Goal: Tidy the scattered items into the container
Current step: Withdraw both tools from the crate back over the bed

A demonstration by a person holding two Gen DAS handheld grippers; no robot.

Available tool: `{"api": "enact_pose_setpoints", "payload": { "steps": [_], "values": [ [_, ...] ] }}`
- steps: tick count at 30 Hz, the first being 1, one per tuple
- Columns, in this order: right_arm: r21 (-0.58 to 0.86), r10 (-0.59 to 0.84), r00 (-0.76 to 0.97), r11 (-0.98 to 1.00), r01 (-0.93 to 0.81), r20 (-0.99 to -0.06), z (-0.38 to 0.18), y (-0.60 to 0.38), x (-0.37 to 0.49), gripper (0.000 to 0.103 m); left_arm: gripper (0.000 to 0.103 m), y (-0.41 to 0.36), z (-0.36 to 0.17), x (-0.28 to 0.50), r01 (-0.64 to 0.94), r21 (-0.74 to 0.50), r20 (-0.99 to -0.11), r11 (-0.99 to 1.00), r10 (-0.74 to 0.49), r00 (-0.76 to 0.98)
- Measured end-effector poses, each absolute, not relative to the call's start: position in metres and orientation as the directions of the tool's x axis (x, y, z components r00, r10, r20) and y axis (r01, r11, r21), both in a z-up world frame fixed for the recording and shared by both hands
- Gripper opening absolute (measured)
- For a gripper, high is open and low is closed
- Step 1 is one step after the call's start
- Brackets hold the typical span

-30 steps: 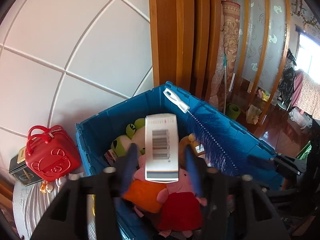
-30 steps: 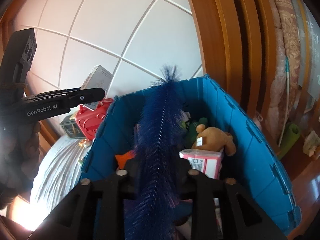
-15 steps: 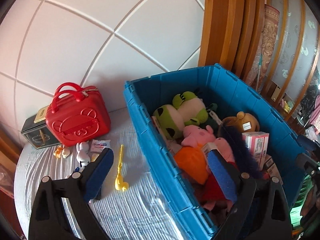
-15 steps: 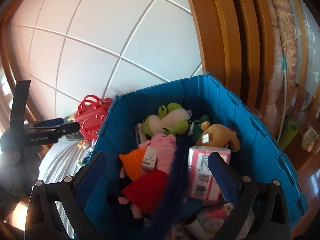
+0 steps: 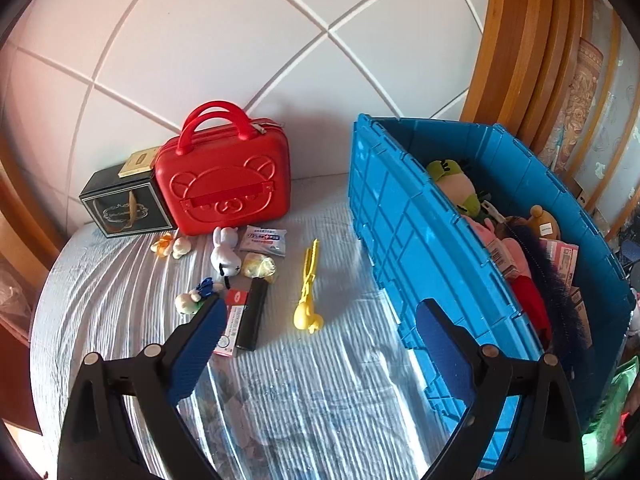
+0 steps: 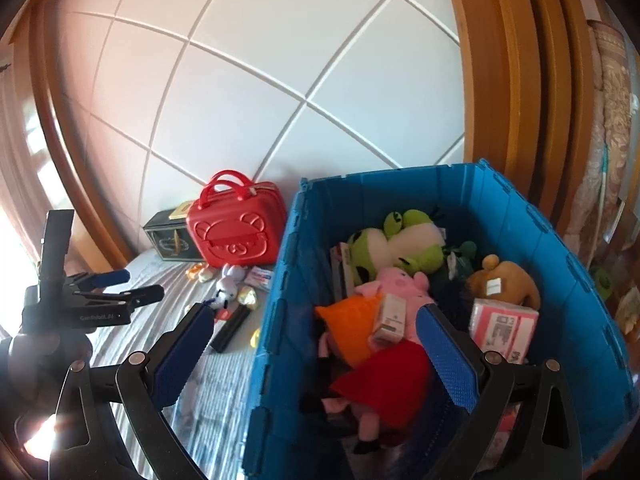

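White diamond-grooved wall panels and a wooden frame back a bed (image 5: pixel 328 392) covered in a striped grey-blue sheet, and on it your blue crate (image 5: pixel 404 240) stands at the right. Your left tool (image 5: pixel 320 334) hangs over the sheet with its blue pads spread wide and nothing between them; its right finger sits in front of the crate's near wall. Ahead of it lie the loose items: a yellow clip toy (image 5: pixel 308 292) alone beside the crate, a black tube (image 5: pixel 252 316) on a small red-and-white box (image 5: pixel 229 330), a white rabbit plush (image 5: pixel 224 254), a tissue packet (image 5: pixel 264 240) and a few tiny figures. A red bear-face case (image 5: pixel 224 188) and a dark box (image 5: pixel 122 206) stand against the wall. Your right tool (image 6: pixel 312 354) is also wide and empty, straddling the crate's left wall. Inside the crate you have green frog plushes (image 6: pixel 396 244), a pink pig plush (image 6: pixel 396 288) in a red dress, a small carton (image 6: pixel 390 318) lying on it, a brown bear (image 6: pixel 504 284), a pink box (image 6: pixel 502 328) and a dark blue bristle brush (image 5: pixel 556 280).
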State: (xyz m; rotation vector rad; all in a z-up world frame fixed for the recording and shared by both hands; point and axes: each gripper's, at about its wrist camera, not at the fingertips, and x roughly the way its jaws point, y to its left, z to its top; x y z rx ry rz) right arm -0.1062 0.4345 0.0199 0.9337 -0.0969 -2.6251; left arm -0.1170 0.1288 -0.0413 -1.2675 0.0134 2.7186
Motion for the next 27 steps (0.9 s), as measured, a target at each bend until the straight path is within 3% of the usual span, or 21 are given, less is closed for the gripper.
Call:
{"api": "enact_pose_setpoints", "payload": {
  "steps": [14, 27],
  "values": [
    [0.151, -0.398, -0.642, -0.902, 0.406, -0.655, -0.002, 0.302, -0.108, 0.103, 0.096, 0.02, -0.076, -0.107, -0.043, -0.016, -0.792, -0.999, 0.039, -0.61],
    [0.131, -0.348, -0.532, -0.906, 0.403, -0.772, -0.089, 0.215, -0.152, 0.103, 0.096, -0.06, -0.146, -0.138, 0.0, 0.009, -0.855, -1.0, -0.007, -0.518]
  ]
}}
